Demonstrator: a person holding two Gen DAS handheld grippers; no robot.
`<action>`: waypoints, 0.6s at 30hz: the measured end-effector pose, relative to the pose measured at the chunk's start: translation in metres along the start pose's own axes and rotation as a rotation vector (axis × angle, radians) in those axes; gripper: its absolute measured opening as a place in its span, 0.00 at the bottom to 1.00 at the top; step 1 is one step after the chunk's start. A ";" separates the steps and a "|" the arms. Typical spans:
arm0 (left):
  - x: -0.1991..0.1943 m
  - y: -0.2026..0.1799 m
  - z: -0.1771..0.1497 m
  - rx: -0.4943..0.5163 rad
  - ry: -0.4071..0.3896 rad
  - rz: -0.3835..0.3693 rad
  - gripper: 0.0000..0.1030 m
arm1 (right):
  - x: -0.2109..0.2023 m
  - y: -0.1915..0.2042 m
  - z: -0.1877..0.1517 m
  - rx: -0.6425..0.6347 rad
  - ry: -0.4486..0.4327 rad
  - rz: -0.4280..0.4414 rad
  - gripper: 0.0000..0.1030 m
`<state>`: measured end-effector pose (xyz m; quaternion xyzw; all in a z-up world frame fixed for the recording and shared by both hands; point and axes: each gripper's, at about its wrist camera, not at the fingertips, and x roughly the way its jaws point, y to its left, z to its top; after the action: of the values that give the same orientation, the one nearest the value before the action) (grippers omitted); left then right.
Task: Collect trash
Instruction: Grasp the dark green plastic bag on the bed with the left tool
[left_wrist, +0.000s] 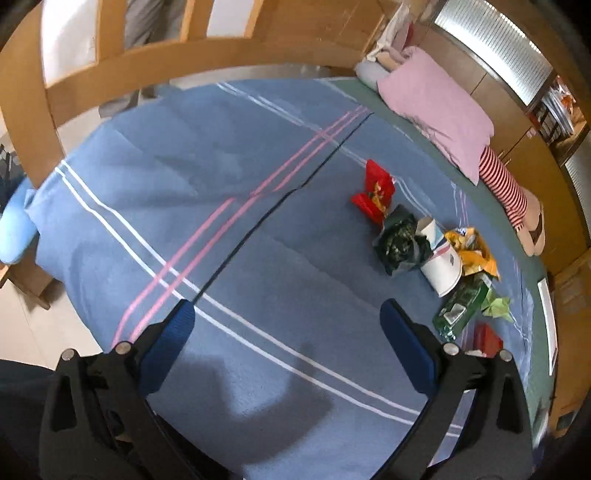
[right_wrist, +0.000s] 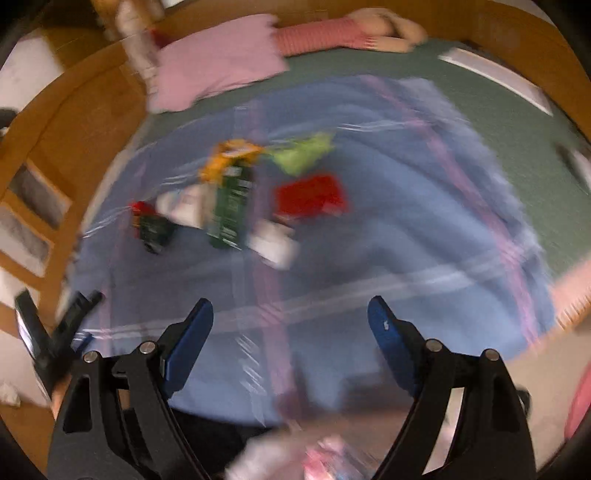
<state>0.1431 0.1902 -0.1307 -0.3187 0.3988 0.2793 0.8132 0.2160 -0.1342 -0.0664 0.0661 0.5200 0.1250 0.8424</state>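
Note:
Trash lies in a loose pile on a blue striped blanket (left_wrist: 229, 206) on a bed. In the left wrist view I see a red wrapper (left_wrist: 375, 192), a dark green wrapper (left_wrist: 400, 242), a white paper cup (left_wrist: 441, 264), a yellow wrapper (left_wrist: 472, 251), a green box (left_wrist: 461, 304) and a red packet (left_wrist: 487, 338). My left gripper (left_wrist: 288, 325) is open and empty, over the blanket to the left of the pile. The right wrist view is blurred; it shows the green box (right_wrist: 231, 206), the red packet (right_wrist: 310, 195) and the cup (right_wrist: 181, 205). My right gripper (right_wrist: 290, 321) is open and empty, short of the pile.
A pink pillow (left_wrist: 439, 99) and a red-striped soft toy (left_wrist: 506, 188) lie at the head of the bed. A wooden bed frame (left_wrist: 147, 62) rings the mattress. A light blue cushion (left_wrist: 14, 221) sits at the left edge. The left gripper (right_wrist: 55, 332) shows in the right wrist view.

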 end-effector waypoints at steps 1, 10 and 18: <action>0.002 -0.001 -0.001 0.011 0.015 0.007 0.97 | 0.015 0.010 0.010 -0.013 0.009 0.019 0.82; -0.002 0.027 0.002 -0.128 -0.014 -0.015 0.97 | 0.149 0.104 0.084 0.011 0.049 0.224 0.82; -0.013 0.054 0.009 -0.289 -0.087 -0.002 0.97 | 0.222 0.186 0.108 -0.159 0.066 0.042 0.82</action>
<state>0.1021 0.2286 -0.1315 -0.4205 0.3186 0.3466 0.7756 0.3809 0.1087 -0.1636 0.0055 0.5344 0.1855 0.8246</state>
